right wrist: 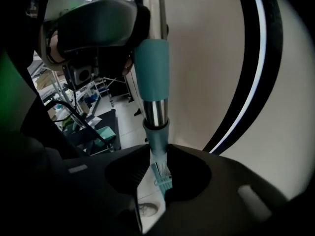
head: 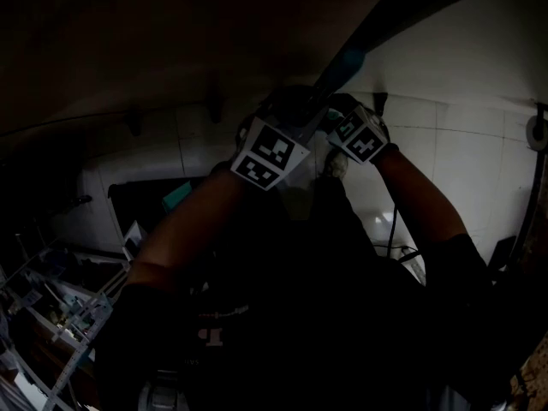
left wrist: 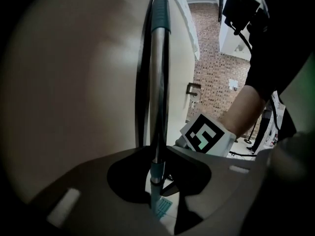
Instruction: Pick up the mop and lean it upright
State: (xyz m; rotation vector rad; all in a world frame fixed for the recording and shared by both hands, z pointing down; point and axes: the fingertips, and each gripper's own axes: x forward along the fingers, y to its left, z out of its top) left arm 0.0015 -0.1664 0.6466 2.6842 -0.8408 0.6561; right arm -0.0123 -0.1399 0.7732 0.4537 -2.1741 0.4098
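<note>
The mop handle is a chrome pole with teal sleeves, standing nearly upright close to a white wall. My left gripper is shut on it, just above a teal collar. In the right gripper view the same mop handle runs up through my right gripper, which is shut on it below a wide teal sleeve. In the dark head view both marker cubes, left and right, sit side by side at arm's length, with the mop handle slanting up to the right from between them. The mop head is hidden.
A white wall fills the space behind the pole. A black cable curves down that wall beside the handle. Metal racks stand at the lower left. A brick wall shows further off. The person's forearm reaches in from the right.
</note>
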